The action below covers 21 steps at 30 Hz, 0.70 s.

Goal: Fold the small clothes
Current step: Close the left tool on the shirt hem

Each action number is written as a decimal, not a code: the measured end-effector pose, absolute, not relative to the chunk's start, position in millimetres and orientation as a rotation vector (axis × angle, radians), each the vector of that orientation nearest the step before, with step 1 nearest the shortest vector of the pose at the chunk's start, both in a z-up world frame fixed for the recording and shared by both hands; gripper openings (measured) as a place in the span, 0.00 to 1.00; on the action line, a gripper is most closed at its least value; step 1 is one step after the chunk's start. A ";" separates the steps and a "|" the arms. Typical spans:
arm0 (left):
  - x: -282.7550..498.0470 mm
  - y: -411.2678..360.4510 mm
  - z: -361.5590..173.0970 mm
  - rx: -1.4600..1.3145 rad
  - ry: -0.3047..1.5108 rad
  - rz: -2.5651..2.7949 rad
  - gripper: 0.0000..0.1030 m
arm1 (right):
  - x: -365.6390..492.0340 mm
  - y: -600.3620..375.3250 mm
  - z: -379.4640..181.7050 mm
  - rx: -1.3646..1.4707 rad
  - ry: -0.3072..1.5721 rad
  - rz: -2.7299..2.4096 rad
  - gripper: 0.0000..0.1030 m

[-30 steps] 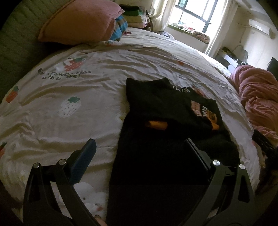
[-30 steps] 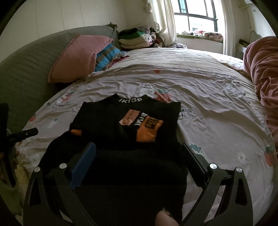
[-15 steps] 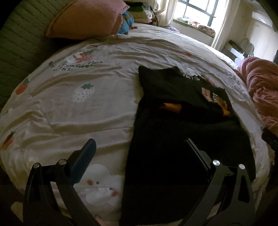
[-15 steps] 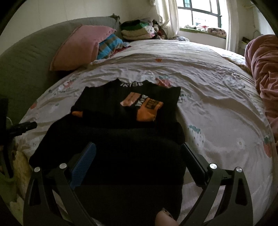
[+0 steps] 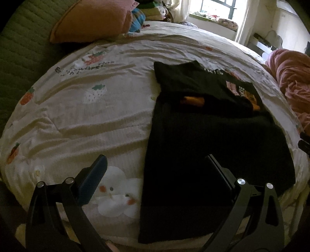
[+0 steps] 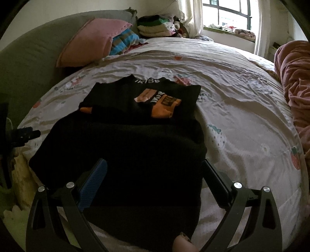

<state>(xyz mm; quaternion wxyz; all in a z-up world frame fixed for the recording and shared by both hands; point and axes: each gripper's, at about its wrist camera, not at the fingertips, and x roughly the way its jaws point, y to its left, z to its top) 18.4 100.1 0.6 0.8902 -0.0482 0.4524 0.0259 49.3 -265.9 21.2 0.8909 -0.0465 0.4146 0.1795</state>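
A black knit garment (image 5: 213, 151) lies flat on the bed, with a folded black top with an orange print (image 5: 211, 85) lying on its far end. In the right wrist view the garment (image 6: 126, 155) and the printed top (image 6: 155, 100) lie straight ahead. My left gripper (image 5: 155, 164) is open and empty above the garment's left near edge. My right gripper (image 6: 155, 168) is open and empty above the garment's near part.
The bed has a cream strawberry-print cover (image 5: 87, 108). A pink pillow (image 6: 91, 40) and a stack of folded clothes (image 6: 155, 25) lie by the headboard. A pink blanket (image 6: 294, 77) is heaped at the right. A window (image 6: 228, 13) is at the back.
Both grippers have drawn back toward the near edge of the bed, so more of the black garment's near end shows. Both stay open; the clothes have not moved.
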 end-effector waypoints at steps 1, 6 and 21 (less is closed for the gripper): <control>17.7 100.3 -0.4 -0.100 0.943 0.055 0.91 | 47.5 -266.1 20.2 -0.099 0.864 0.373 0.94; 9.5 104.8 -8.5 -0.111 0.968 0.058 0.91 | 42.4 -266.7 14.7 -0.108 0.879 0.383 0.94; -23.5 108.7 -32.3 -0.132 1.035 -0.022 0.63 | 35.9 -264.9 7.6 -0.127 0.903 0.414 0.94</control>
